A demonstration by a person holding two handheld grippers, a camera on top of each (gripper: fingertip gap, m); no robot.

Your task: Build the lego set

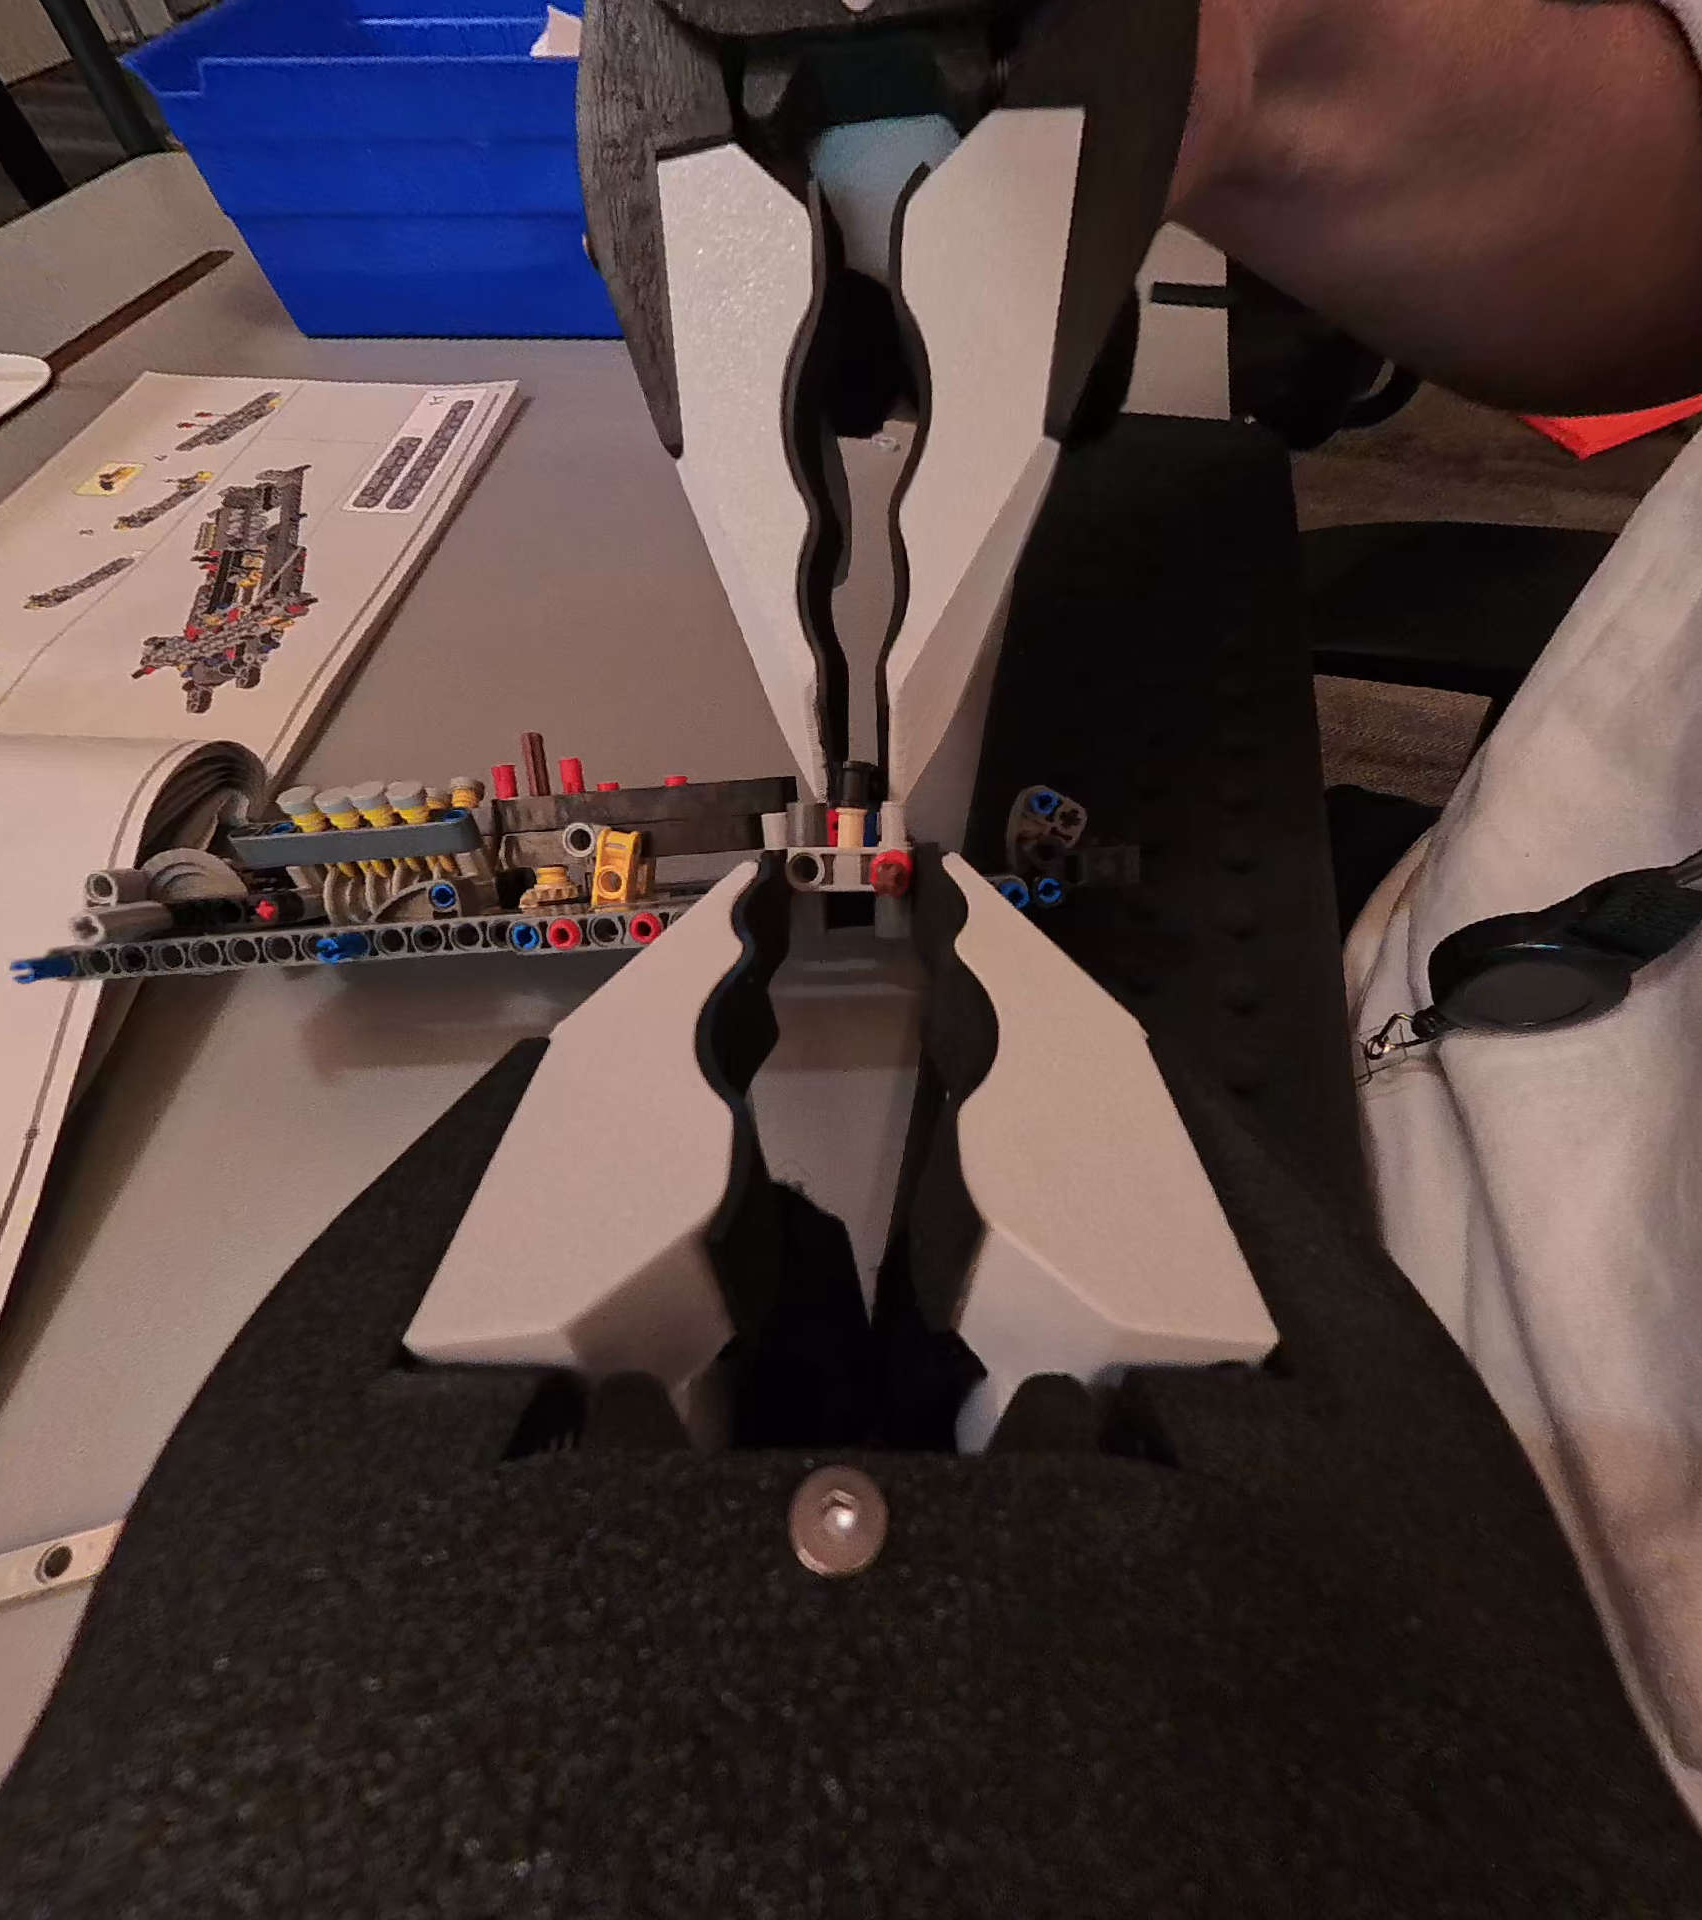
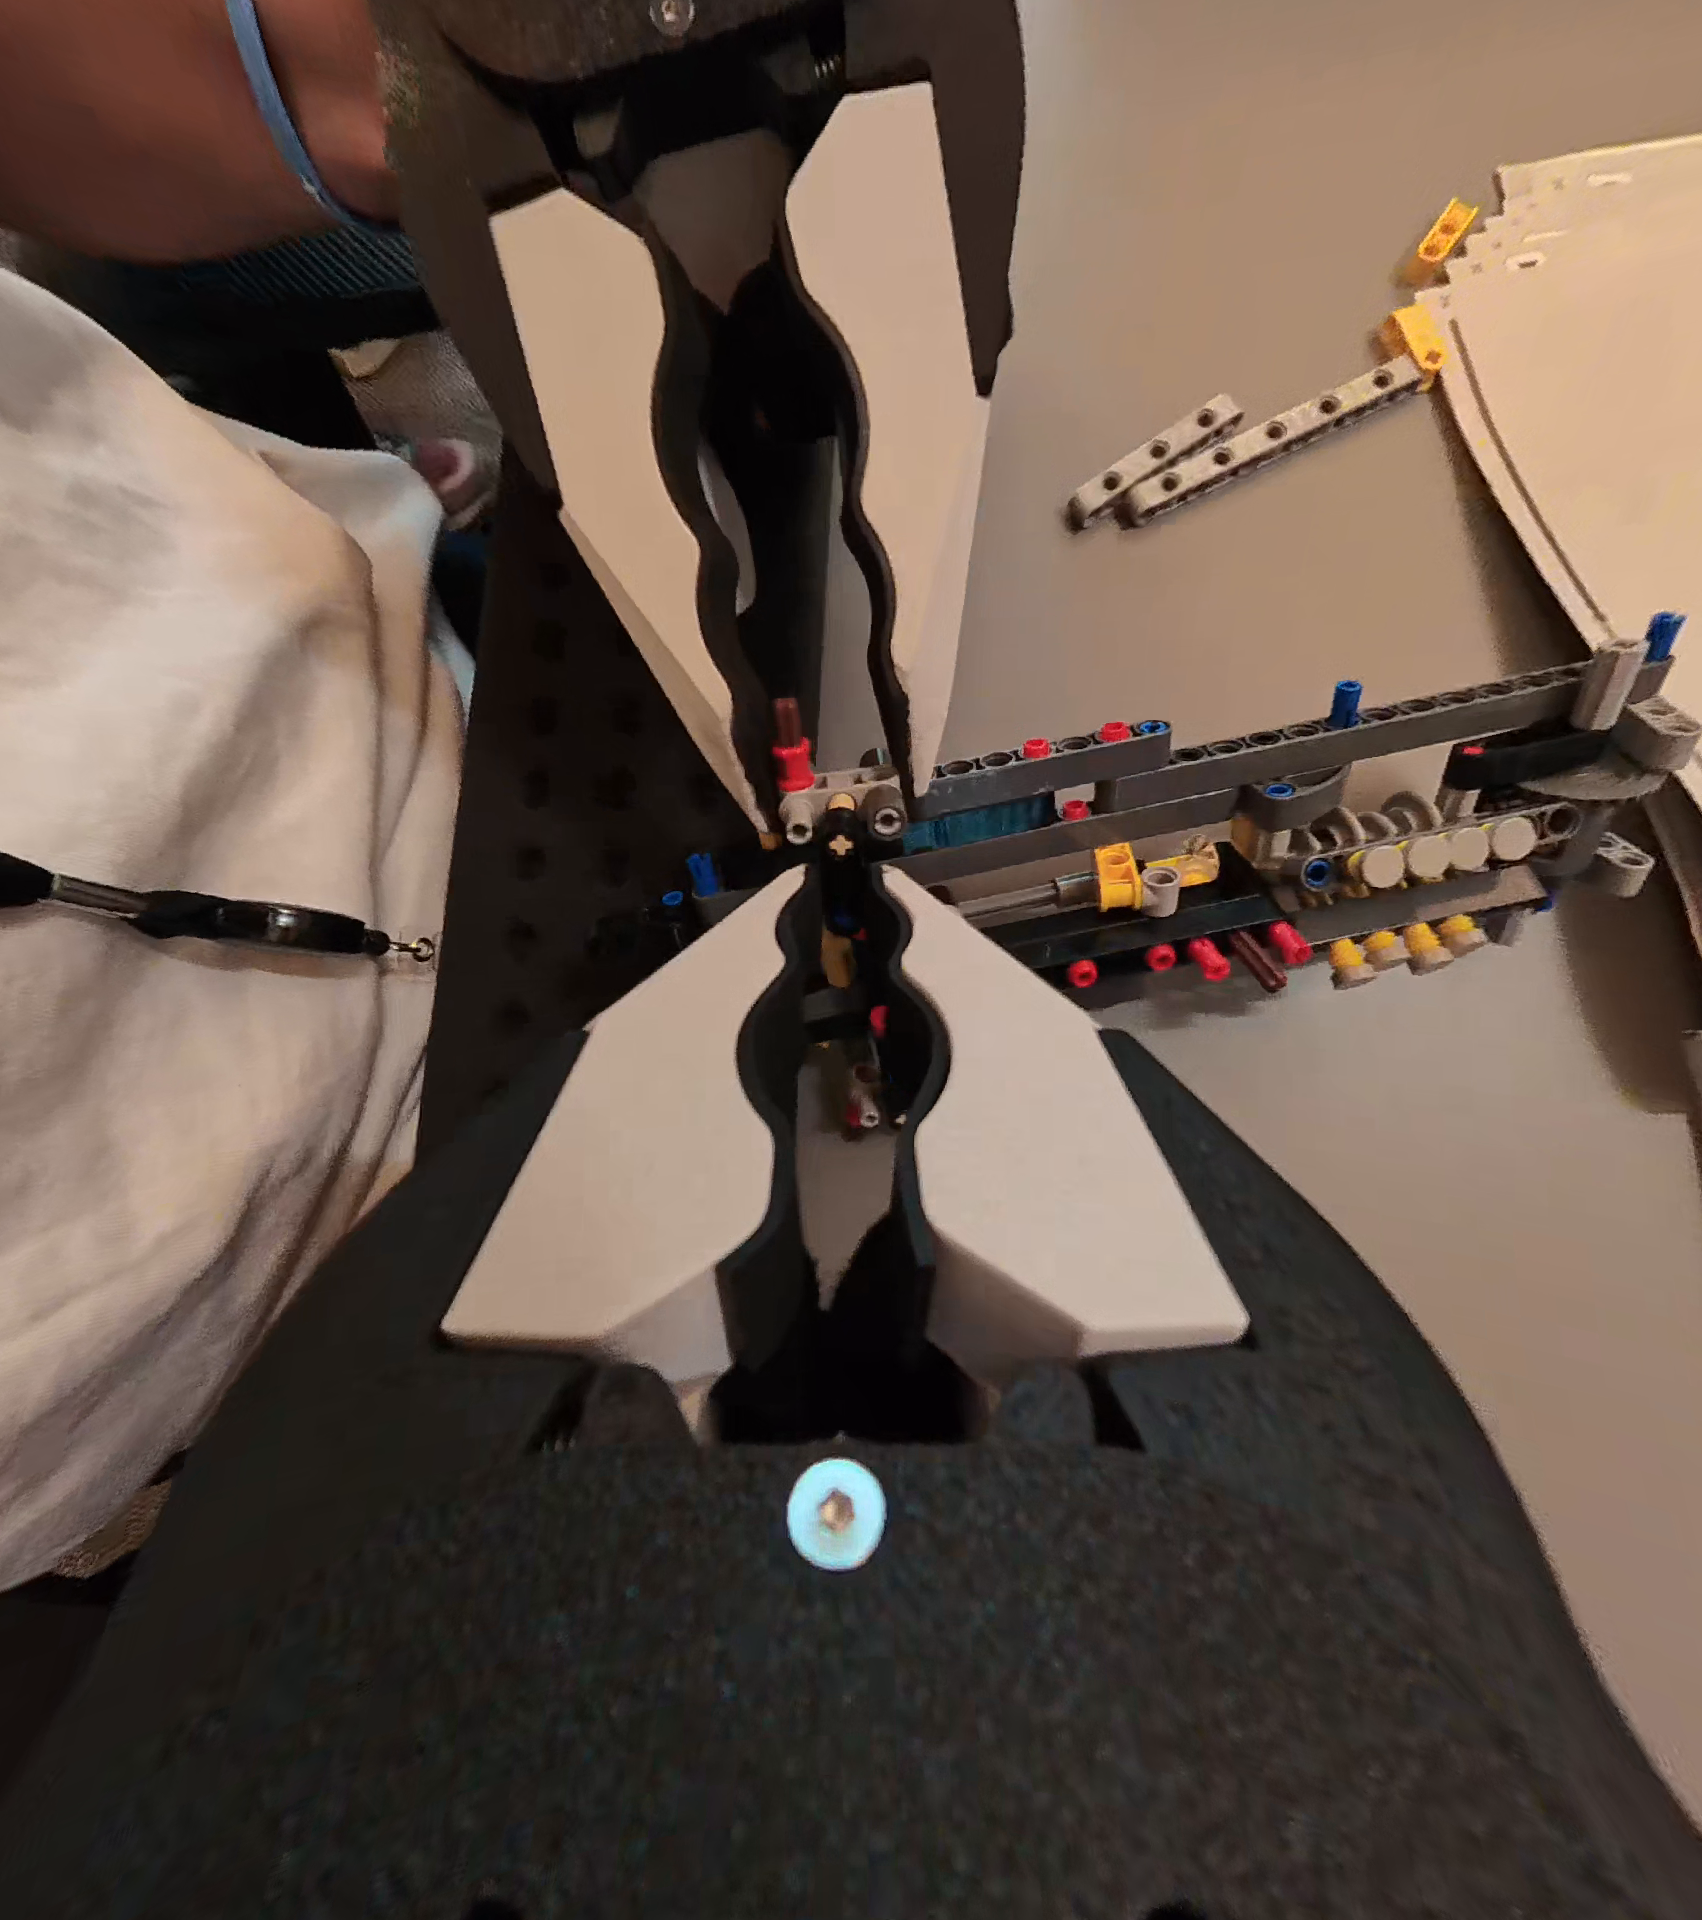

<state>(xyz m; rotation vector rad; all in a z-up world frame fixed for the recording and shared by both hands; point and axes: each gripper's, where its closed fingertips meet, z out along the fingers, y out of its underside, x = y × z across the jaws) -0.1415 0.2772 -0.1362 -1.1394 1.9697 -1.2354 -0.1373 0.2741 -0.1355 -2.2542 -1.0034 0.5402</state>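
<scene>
Both tongs (image 1: 845, 868) (image 2: 839, 847) meet tip-to-tip, pinching lego model (image 1: 431, 883) end.

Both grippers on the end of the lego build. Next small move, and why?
Probably press the black pin in with the right gripper while the left gripper steadies the light grey connector: both sets of fingers meet at that end, and the pin looks not fully seated.
</scene>
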